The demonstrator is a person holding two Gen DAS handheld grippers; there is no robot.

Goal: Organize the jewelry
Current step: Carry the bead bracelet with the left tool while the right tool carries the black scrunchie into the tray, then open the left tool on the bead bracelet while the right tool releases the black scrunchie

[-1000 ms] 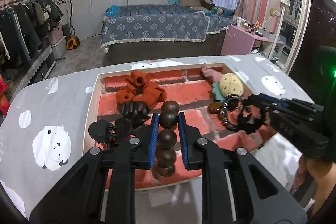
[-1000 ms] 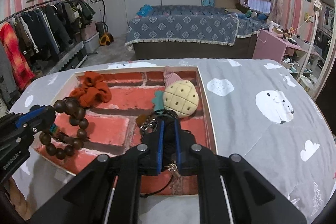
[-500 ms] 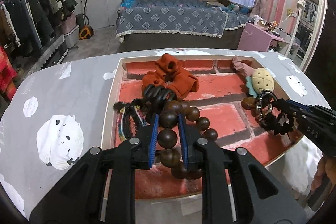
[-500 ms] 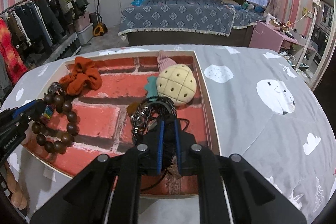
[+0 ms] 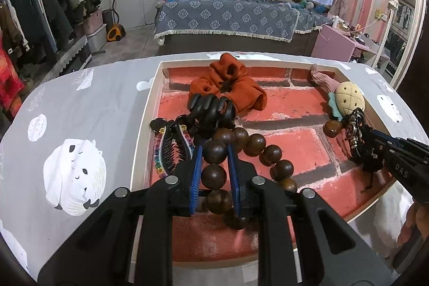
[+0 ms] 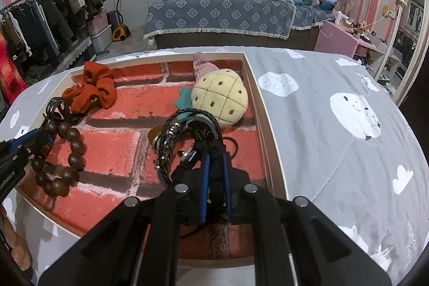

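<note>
Left wrist: tray (image 5: 146, 125) on gray tablecloth (image 5: 80, 111), bed (image 5: 228, 15) behind.

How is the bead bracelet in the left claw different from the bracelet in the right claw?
The wooden bead bracelet is one loop of big round brown beads; the braided bracelet bundle is several thin black cords with metal charms. Both are pinched in a claw, left claw and right claw, over the brick-patterned tray.

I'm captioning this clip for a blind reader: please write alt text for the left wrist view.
The left gripper is shut on a dark wooden bead bracelet over a shallow brick-patterned tray on a grey tablecloth. Ahead lie a black claw clip, an orange scrunchie and a jewelled hair clip; at right, the right gripper holds black bracelets near a pineapple plush.
</note>
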